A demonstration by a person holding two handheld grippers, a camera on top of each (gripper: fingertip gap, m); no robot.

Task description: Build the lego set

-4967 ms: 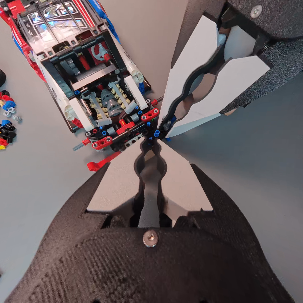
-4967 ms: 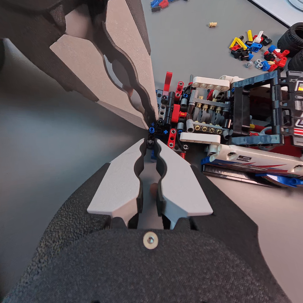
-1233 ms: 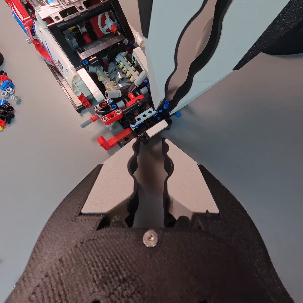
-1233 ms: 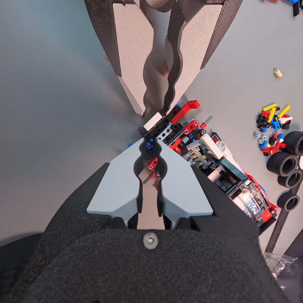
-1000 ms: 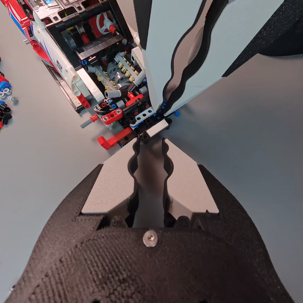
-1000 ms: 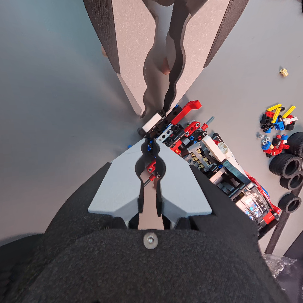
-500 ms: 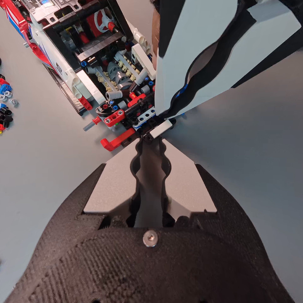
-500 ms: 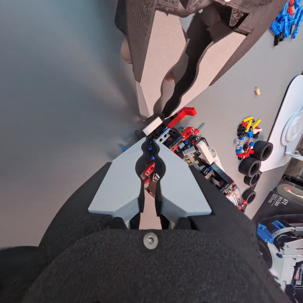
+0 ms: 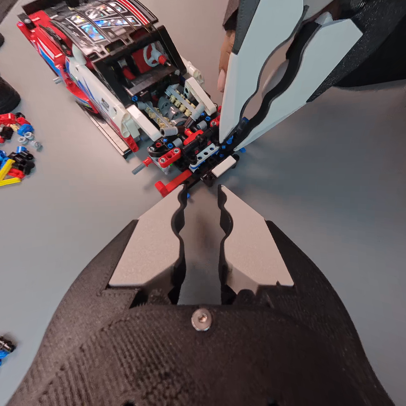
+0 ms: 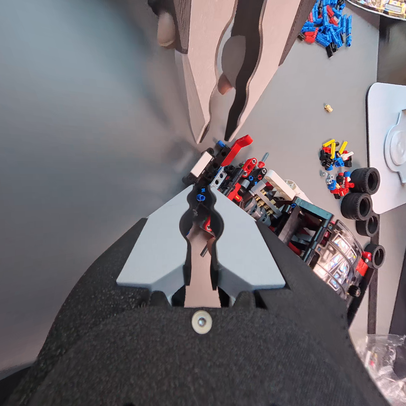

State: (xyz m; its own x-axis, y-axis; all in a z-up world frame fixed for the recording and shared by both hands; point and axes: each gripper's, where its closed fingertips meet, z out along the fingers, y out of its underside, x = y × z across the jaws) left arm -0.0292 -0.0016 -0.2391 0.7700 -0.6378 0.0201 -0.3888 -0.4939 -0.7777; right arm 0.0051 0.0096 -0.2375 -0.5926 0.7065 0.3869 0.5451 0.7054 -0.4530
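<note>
The partly built red, white and blue lego car (image 9: 105, 72) lies on the grey table, its open engine end toward me. A black beam with a white tile (image 9: 224, 168) and a red L-shaped beam (image 9: 173, 183) are fixed at that end. My left gripper (image 9: 201, 189) is open and empty, its tips just short of the black beam. My right gripper (image 10: 201, 191) is shut on the car's end frame with its blue pins (image 10: 200, 197). In the right wrist view the car (image 10: 307, 230) runs to the right, the white tile (image 10: 201, 164) faces the left gripper (image 10: 213, 140).
Loose small pieces (image 9: 15, 158) lie left of the car. The right wrist view shows several black tyres (image 10: 364, 180), a small mixed pile (image 10: 334, 156), a heap of blue pins (image 10: 327, 24), a tan piece (image 10: 328, 108), a white tray (image 10: 377, 136) and a plastic bag (image 10: 384, 362). One gripper's finger ends stand about 5 cm off the other's. The tan piece (image 10: 328, 108) sits 20 cm or so from the ends of my left fingers.
My left gripper has opened wider and drawn back a little from the black beam. My right gripper has stayed clamped on the car's end while tilting.
</note>
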